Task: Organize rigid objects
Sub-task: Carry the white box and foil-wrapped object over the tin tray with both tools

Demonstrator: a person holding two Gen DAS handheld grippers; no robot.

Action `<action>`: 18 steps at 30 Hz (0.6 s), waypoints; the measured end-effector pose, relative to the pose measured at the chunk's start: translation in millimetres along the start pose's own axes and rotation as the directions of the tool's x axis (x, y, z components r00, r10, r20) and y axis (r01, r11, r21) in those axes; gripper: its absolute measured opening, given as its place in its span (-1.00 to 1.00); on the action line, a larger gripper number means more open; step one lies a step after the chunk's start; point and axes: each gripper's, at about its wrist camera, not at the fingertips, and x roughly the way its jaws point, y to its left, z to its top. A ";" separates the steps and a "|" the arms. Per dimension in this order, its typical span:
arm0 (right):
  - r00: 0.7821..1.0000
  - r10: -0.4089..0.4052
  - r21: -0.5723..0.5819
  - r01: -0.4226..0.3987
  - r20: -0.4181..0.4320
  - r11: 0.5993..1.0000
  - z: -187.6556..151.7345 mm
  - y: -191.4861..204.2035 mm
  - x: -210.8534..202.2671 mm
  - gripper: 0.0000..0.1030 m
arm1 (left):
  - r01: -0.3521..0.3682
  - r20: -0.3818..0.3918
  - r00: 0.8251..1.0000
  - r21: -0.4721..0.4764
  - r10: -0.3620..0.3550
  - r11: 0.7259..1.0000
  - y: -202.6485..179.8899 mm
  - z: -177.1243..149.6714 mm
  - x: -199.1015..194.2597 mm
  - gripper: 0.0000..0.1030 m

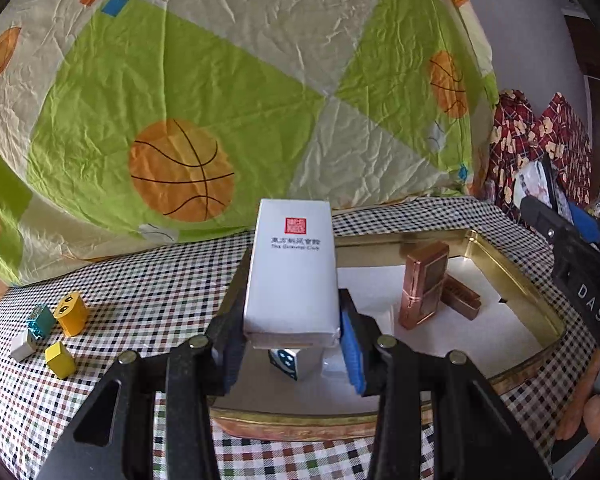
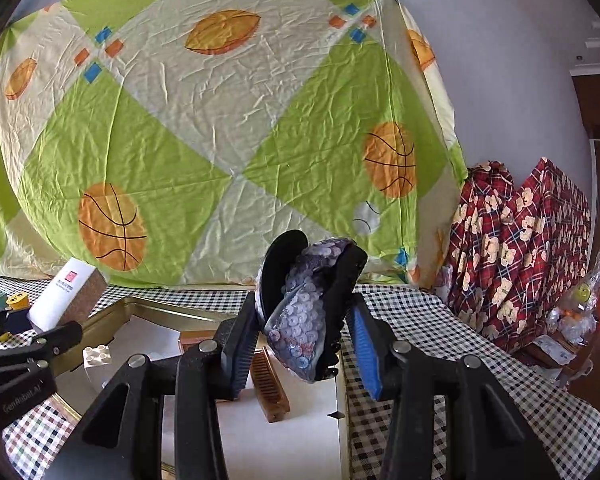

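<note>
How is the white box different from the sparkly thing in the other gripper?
The white box is plain, smooth and straight-sided with a red stamp; the sequined hair clip is purple, bumpy and curved with black edges. The box sits in the left gripper, the clip in the right gripper. Both are held above the gold tin.

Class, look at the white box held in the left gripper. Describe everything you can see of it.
The white box is a smooth, oblong carton bearing a red square seal and dark lettering. From the right wrist view its end looks brown. The left gripper clamps its lower sides between both pads, holding it raised above the gold-rimmed tray.
</note>
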 end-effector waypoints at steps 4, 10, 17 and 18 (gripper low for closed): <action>1.000 -0.005 -0.023 0.005 -0.018 1.000 -0.9 5.4 3.6 -0.09 | 0.015 -0.015 1.000 0.030 -0.015 0.999 -15.8 1.8 8.6 -0.21; 0.994 0.007 0.013 -0.006 -0.105 1.000 -4.1 -1.2 20.3 -0.09 | 0.029 -0.056 0.998 0.036 -0.027 0.999 -26.9 2.0 21.7 -0.21; 0.992 0.018 -0.047 -0.024 -0.128 0.999 -5.2 12.0 24.8 -0.09 | 0.021 -0.097 0.995 0.053 -0.015 0.998 -36.1 3.4 31.1 -0.21; 0.990 0.024 -0.050 -0.031 -0.140 0.998 -5.6 12.9 27.2 -0.08 | 0.015 -0.106 0.994 0.058 -0.009 0.998 -37.2 3.6 32.7 -0.21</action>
